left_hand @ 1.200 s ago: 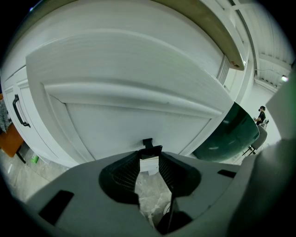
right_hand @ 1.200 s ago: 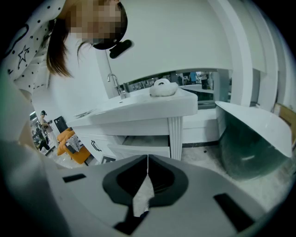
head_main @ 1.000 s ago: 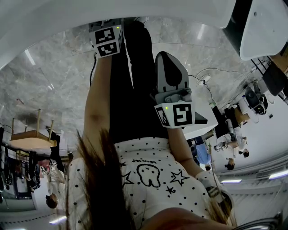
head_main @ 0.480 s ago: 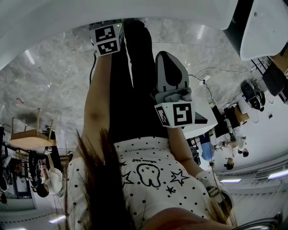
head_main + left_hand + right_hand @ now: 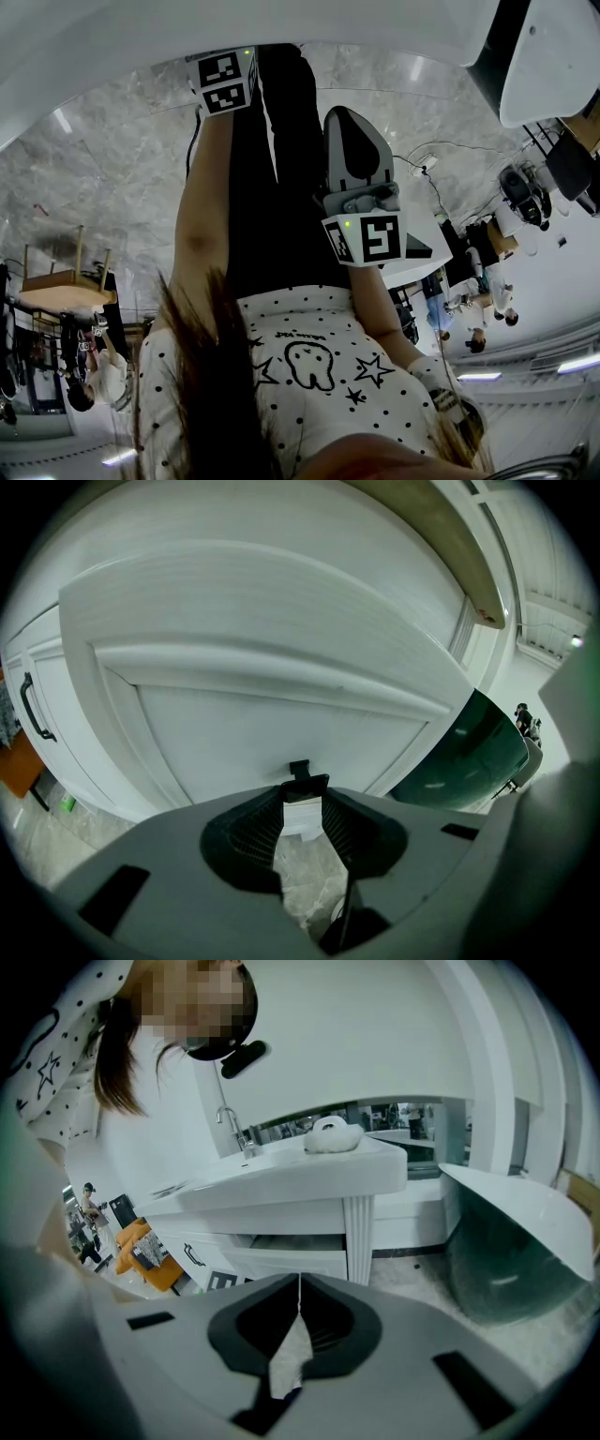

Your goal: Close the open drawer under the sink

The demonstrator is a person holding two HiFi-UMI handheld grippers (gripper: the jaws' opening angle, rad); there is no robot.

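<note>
In the left gripper view a white panelled drawer front fills the frame, with a small black handle at its middle. My left gripper is right at that handle, its jaws a narrow gap apart with the black bar between the tips. In the head view that left gripper reaches up to a white edge. My right gripper hangs lower by my body and is shut with nothing in it. The right gripper view looks at a white sink cabinet with a drawer standing open under the counter.
A faucet and a white lump sit on the sink counter. A dark green glass tub stands to the right on the marble floor. A cabinet door with a black handle is left of the drawer front. Chairs and people are far off.
Both grippers have stayed where they were. Only people in the background have shifted.
</note>
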